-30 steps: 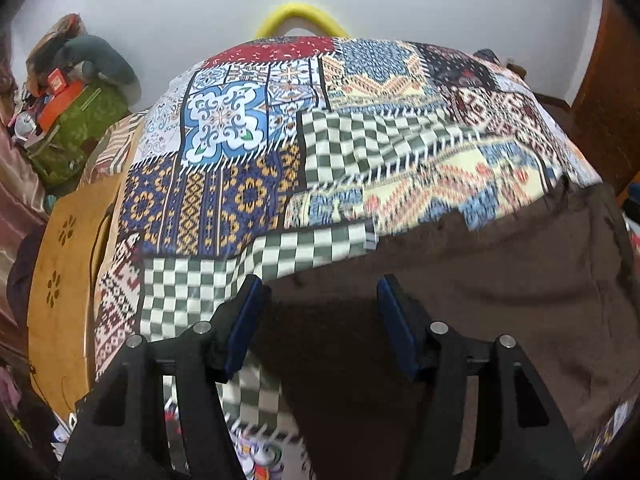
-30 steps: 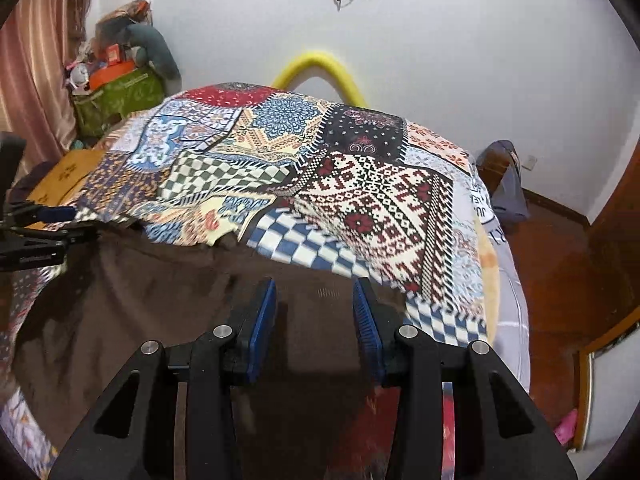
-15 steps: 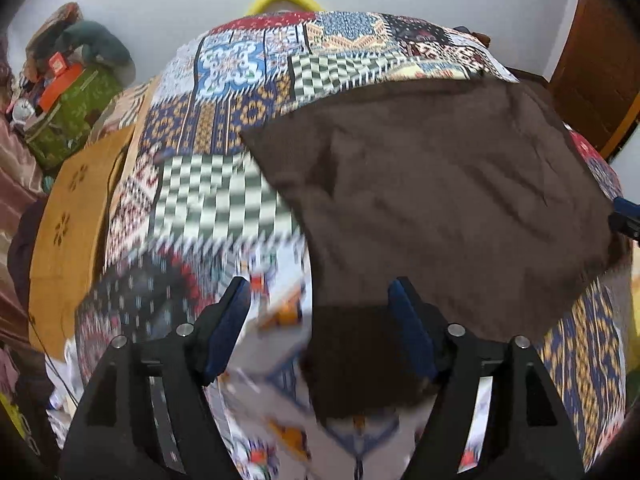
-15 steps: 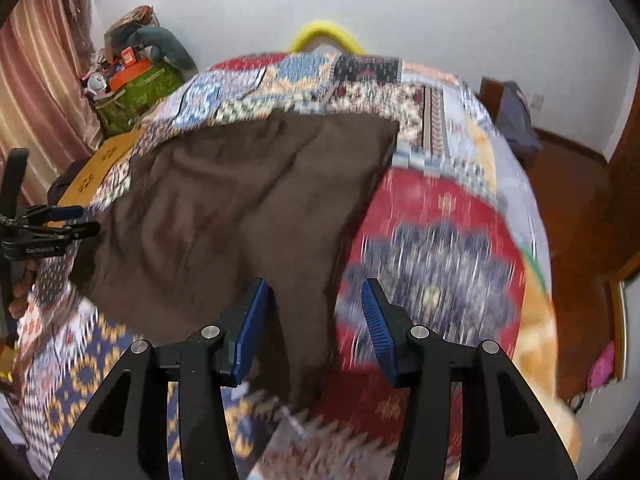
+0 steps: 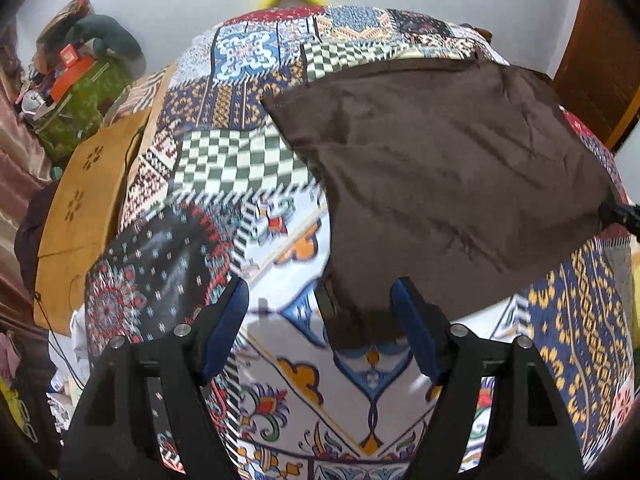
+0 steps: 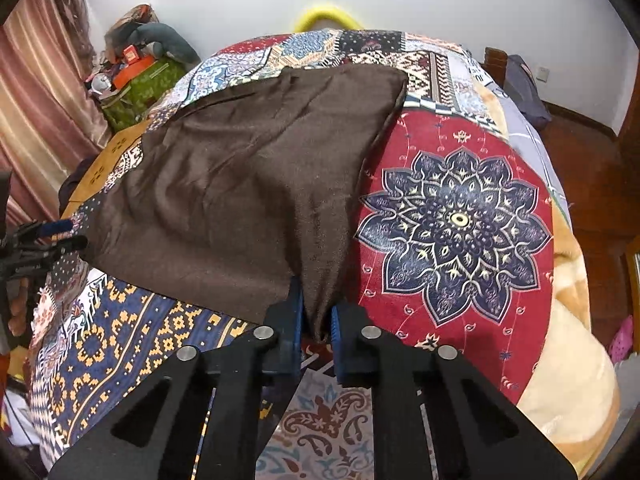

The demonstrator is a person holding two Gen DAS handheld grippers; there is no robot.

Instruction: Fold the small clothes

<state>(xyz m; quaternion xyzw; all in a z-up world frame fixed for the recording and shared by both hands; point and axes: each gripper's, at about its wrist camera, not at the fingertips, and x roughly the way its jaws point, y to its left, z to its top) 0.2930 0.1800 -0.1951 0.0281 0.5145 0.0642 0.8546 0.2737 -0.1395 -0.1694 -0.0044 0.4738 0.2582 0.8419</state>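
Note:
A dark brown cloth [image 5: 440, 168] lies spread flat on the patchwork bedspread [image 5: 240, 160]. In the left wrist view its near left corner hangs between the fingers of my left gripper [image 5: 320, 286], which stands open with neither pad pressing on the fabric. In the right wrist view my right gripper [image 6: 318, 312] is shut on the near right corner of the brown cloth [image 6: 248, 184], the fabric bunched between the blue pads. The left gripper [image 6: 48, 236] also shows at that view's left edge, and the right gripper's tip [image 5: 620, 216] at the left view's right edge.
A wooden board with flower cut-outs [image 5: 88, 200] lies along the bed's left side, and a green bag piled with clutter [image 5: 84, 96] stands behind it. A yellow hoop [image 6: 324, 16] rises behind the bed. A cream blanket [image 6: 568, 360] and wooden floor [image 6: 592, 168] lie to the right.
Both grippers have drawn back toward the bed's near edge, so the cloth now lies stretched out ahead. The right gripper has closed on the near right corner. The left jaws stand wider.

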